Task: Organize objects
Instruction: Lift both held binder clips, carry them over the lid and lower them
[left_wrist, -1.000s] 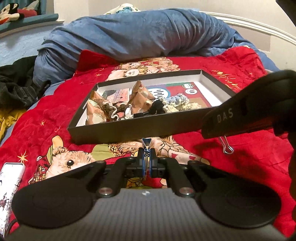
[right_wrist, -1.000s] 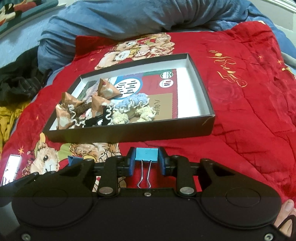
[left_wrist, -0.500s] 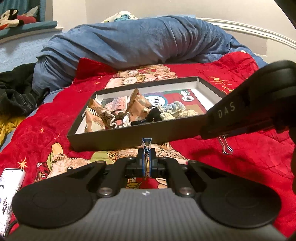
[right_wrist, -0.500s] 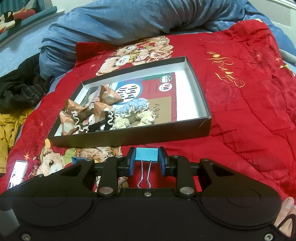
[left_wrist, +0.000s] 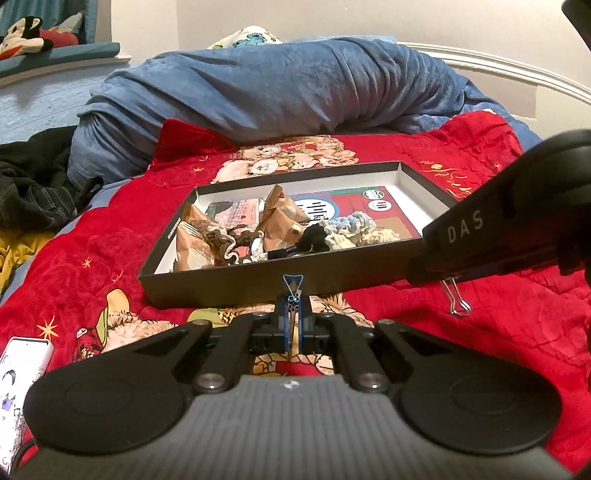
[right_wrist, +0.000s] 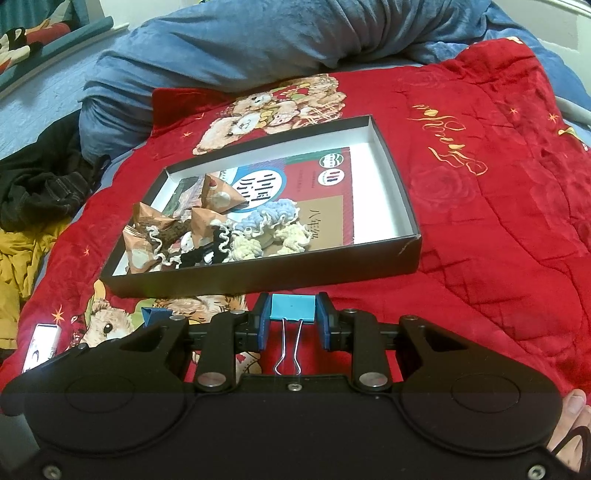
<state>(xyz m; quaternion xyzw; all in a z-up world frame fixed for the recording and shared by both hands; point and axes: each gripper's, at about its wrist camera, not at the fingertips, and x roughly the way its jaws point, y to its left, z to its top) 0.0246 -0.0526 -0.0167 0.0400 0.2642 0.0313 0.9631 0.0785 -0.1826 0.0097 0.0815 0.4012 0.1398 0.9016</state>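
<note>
My left gripper (left_wrist: 293, 317) is shut on a dark blue binder clip (left_wrist: 292, 286), held edge-on just in front of the black box's near wall (left_wrist: 258, 286). My right gripper (right_wrist: 293, 320) is shut on a light blue binder clip (right_wrist: 293, 306) with its wire handles pointing back at me. It also shows at the right of the left wrist view (left_wrist: 458, 295). The shallow black box (right_wrist: 258, 275) on the red blanket holds a booklet (right_wrist: 332, 184), brown pyramid packets (right_wrist: 219, 194) and crocheted scrunchies (right_wrist: 271, 218). The dark blue clip also shows in the right wrist view (right_wrist: 155, 315).
A red teddy-bear blanket (right_wrist: 480, 184) covers the bed. A rolled blue duvet (left_wrist: 277, 92) lies behind the box. Dark and yellow clothes (right_wrist: 33, 206) lie at the left. A phone (left_wrist: 18, 365) lies at the near left. A white bed frame (left_wrist: 498, 70) curves at the back right.
Both grippers have pulled back and risen a little, so the box looks smaller and farther away. Each still holds its clip.
</note>
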